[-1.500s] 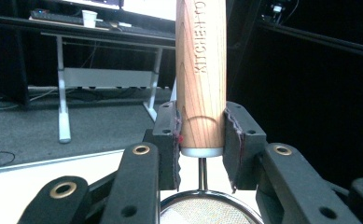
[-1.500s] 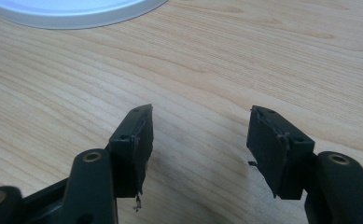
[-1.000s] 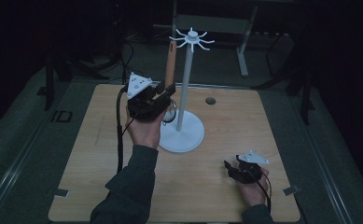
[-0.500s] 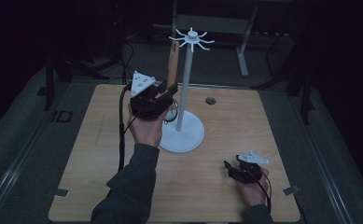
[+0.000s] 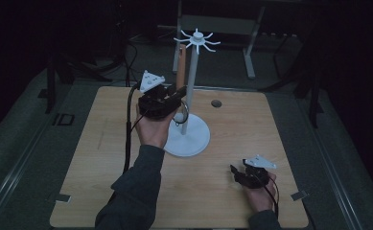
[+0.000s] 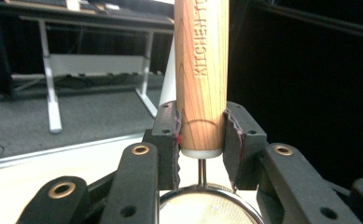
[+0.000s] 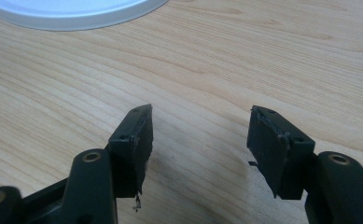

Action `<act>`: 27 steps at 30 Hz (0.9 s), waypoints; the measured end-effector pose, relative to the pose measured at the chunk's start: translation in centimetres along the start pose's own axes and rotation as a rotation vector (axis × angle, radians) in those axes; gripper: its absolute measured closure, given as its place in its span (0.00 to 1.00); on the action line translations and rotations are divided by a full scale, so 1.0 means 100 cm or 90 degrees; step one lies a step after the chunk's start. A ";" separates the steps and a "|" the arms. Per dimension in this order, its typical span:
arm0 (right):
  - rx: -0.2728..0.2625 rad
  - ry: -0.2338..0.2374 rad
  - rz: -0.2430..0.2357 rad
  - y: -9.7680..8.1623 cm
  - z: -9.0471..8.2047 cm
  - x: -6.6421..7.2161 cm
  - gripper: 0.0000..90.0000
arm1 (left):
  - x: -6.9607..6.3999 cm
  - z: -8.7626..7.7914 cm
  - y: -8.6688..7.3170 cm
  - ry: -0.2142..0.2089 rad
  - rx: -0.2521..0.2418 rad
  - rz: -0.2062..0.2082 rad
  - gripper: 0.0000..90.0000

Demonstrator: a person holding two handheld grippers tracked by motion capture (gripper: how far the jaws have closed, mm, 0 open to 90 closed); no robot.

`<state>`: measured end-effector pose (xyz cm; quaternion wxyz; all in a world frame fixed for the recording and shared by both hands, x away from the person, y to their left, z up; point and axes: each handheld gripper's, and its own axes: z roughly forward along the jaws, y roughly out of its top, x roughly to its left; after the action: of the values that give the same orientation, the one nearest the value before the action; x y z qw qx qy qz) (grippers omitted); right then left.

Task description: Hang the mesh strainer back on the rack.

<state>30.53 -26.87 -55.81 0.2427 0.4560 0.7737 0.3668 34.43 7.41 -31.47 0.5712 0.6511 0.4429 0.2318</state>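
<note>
Left gripper point(image 6: 201, 140) is clamped on the wooden handle point(image 6: 201, 70) of a strainer, held upright beside the pole of the white hook stand point(image 5: 192, 91) near the table's point(image 5: 102, 158) far edge. Right gripper point(image 7: 198, 144) rests with jaws apart near the table's near right corner. Hanging seems in progress; next, the handle's top must reach 1 hook.

White stand point(image 5: 190, 136) mid-table, bare wood around
</note>
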 end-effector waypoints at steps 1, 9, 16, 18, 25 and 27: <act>0.000 0.000 0.000 0.000 0.000 0.000 0.45 | 0.000 0.000 -0.001 0.001 -0.003 -0.005 0.69; 0.002 -0.001 -0.001 0.000 0.000 0.000 0.45 | 0.004 -0.005 -0.003 -0.001 -0.016 -0.013 0.61; 0.002 -0.002 0.000 0.000 0.000 0.000 0.45 | -0.001 -0.010 -0.003 -0.016 -0.019 -0.004 0.61; 0.002 -0.002 0.000 0.000 0.000 0.000 0.44 | -0.002 -0.011 -0.004 -0.018 -0.018 0.000 0.61; 0.001 -0.004 0.000 0.000 0.000 0.000 0.44 | -0.002 -0.014 -0.008 -0.025 -0.017 0.000 0.58; 0.001 -0.006 0.001 0.000 0.000 0.000 0.44 | 0.000 -0.014 -0.010 -0.023 -0.014 -0.004 0.58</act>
<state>30.49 -26.85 -55.80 0.2460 0.4583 0.7724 0.3644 32.97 8.13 -32.11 0.5868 0.6475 0.4320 0.2229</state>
